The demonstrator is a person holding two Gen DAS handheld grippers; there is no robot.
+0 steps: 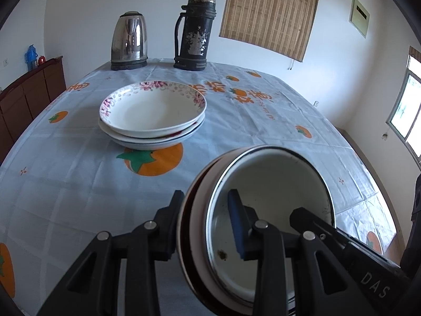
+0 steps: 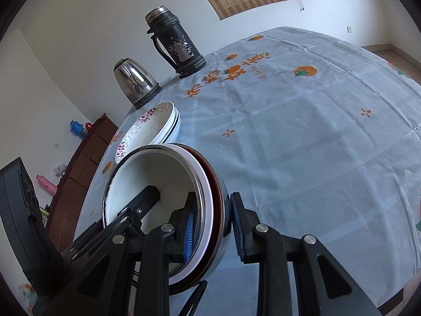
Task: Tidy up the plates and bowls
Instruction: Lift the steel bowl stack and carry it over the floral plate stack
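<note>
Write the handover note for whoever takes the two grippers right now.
Left gripper: shut on the left rim of the nested bowls.
Right gripper: shut on the same bowls' right rim.
Bowls: held between both grippers, tilted, above the tablecloth.
Plates: stacked near the kettle and flask.
Done: plates stacked, bowls nested.
Left: set the bowls down, probably beside the plates.

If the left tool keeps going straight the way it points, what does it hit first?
Probably the stack of plates on the table, just left of its line. The bowl stack held by the left tool would touch first; depth is unclear.
</note>
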